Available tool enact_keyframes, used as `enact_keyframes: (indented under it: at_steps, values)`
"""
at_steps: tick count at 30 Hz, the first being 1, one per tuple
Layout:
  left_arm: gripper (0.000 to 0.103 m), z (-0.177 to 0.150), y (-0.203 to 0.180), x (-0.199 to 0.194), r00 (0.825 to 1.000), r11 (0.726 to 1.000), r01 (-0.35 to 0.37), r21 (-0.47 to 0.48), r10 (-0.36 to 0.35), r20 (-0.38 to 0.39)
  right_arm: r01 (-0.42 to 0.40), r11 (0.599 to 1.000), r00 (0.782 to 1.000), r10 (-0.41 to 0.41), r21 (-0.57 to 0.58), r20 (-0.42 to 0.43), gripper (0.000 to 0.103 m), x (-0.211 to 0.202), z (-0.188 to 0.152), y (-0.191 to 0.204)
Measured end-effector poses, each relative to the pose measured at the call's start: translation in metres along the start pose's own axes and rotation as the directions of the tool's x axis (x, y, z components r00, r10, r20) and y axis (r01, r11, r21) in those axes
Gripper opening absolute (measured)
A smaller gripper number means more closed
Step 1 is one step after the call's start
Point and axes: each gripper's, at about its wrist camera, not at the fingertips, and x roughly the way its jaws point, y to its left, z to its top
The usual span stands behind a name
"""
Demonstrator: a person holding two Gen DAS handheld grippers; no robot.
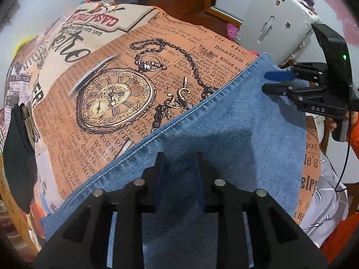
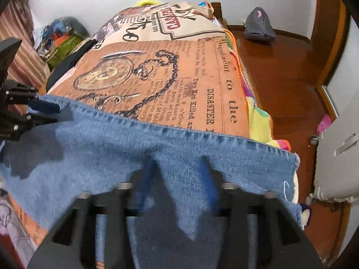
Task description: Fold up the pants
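Note:
Blue denim pants [image 1: 224, 130] lie across the near part of a bed covered by a newspaper-and-pocket-watch print blanket [image 1: 112, 78]. My left gripper [image 1: 179, 159] points down onto the denim near the stitched hem and is shut on a raised fold of it. At the pants' far corner my right gripper [image 1: 272, 81] pinches the cloth edge between its blue pads. In the right wrist view the pants [image 2: 112, 139] bunch up between the fingers of my right gripper [image 2: 179, 163], and my left gripper [image 2: 48, 113] grips the hem at the left.
A black garment [image 1: 18, 152] hangs over the bed's left edge. On the wooden floor beside the bed are a white suitcase [image 2: 336, 157], a pink shoe [image 2: 324, 123] and a grey bag [image 2: 259, 25]. A pile of clutter [image 2: 62, 38] sits by the wall. An orange sleeve [image 1: 352, 134] holds the right gripper.

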Motion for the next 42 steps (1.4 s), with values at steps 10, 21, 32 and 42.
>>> enact_keyframes:
  at_steps: [10, 21, 32, 42]
  values:
    - [0.021, 0.004, -0.008, -0.013, 0.999, 0.995, 0.022, -0.096, -0.019, 0.033, -0.021, 0.997, 1.000, 0.020, 0.078, 0.013, 0.012, -0.013, -0.039, 0.012]
    - [0.023, 0.010, -0.051, 0.007, 0.999, 0.997, 0.029, -0.066, -0.027, 0.026, 0.112, 0.959, 0.987, -0.138, 0.261, 0.087, 0.040, -0.068, -0.069, -0.049]
    - [0.024, 0.005, -0.053, 0.012, 0.999, 0.997, 0.014, -0.080, -0.011, 0.038, 0.188, 0.920, 0.976, -0.213, 0.344, 0.036, 0.041, -0.037, -0.060, -0.111]
    - [0.027, 0.007, -0.050, 0.016, 0.999, 0.995, 0.020, -0.097, -0.015, 0.044, 0.059, 0.935, 0.998, -0.067, 0.349, 0.011, 0.041, -0.024, -0.062, -0.117]
